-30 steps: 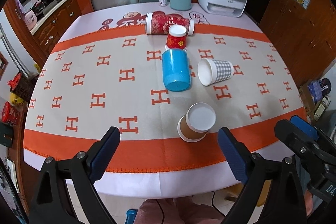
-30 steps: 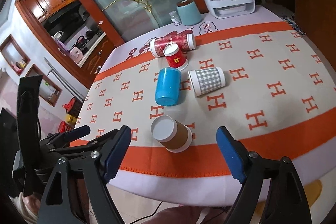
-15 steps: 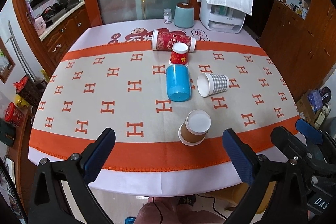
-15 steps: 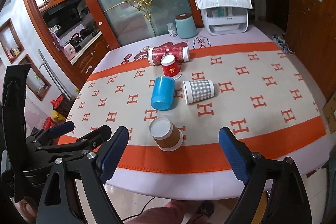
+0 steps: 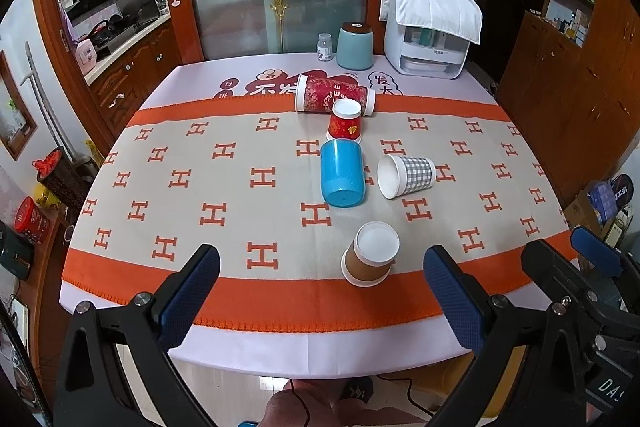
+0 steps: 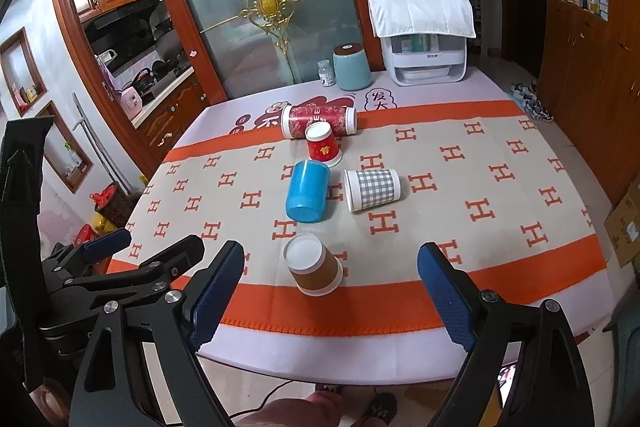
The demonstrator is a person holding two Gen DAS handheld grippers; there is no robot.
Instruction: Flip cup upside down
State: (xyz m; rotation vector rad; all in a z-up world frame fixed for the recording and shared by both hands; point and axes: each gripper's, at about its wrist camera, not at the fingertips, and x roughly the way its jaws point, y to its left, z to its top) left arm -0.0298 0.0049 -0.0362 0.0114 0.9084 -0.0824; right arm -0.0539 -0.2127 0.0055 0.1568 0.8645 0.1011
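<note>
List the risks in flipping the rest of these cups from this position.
1. The blue cup and checked cup lie on their sides close together; gripping one may roll or knock the other.
2. The brown cup, already upside down, stands between both open grippers (left gripper, right gripper) and those cups; reaching over could topple it.

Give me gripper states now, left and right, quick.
Left gripper: open, holding nothing, back from the brown cup.
Right gripper: open, holding nothing.
</note>
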